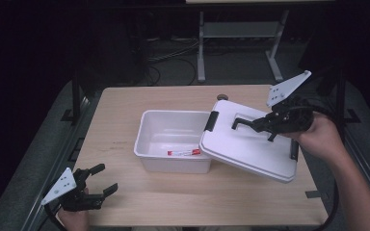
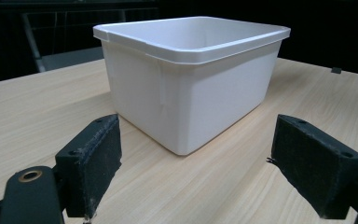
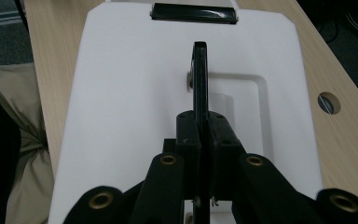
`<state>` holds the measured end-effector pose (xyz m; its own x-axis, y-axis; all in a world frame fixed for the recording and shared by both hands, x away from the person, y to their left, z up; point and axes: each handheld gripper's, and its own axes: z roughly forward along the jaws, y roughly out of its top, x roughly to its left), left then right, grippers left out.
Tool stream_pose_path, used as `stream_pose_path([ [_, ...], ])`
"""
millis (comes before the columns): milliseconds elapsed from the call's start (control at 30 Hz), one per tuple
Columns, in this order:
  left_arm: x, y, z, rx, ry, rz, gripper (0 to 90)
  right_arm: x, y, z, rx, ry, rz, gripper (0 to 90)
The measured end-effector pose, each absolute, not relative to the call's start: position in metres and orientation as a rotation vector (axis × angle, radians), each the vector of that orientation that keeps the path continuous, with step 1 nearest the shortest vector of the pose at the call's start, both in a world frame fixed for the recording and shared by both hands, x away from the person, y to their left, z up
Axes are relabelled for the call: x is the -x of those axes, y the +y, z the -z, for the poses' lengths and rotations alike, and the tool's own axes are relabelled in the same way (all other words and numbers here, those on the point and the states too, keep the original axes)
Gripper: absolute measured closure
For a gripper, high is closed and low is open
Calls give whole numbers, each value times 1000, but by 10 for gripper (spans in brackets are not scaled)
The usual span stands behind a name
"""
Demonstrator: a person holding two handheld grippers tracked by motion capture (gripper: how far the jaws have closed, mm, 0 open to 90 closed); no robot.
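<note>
a light wooden table (image 1: 125, 202) with a pale grain carries everything here. a white plastic bin (image 1: 160, 126) stands directly on it, about mid-table, open at the top, its flat base on the wood. a small round hole (image 1: 222, 97) is cut in the tabletop near the far edge, just behind the bin's right end. a small dark mark or tab (image 1: 311, 194) lies at the table's near right corner. the table itself stands on a dark floor
</note>
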<state>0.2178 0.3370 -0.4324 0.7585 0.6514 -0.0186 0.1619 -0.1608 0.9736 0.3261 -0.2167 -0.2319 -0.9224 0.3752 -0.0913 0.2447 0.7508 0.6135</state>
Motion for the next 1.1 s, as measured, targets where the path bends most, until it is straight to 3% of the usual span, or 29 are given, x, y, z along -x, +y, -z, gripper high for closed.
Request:
stream_pose_path([
  [1100,-218,338,432,-1706,641,-485,157,-342,-155,227,-348,2791,-942,843],
])
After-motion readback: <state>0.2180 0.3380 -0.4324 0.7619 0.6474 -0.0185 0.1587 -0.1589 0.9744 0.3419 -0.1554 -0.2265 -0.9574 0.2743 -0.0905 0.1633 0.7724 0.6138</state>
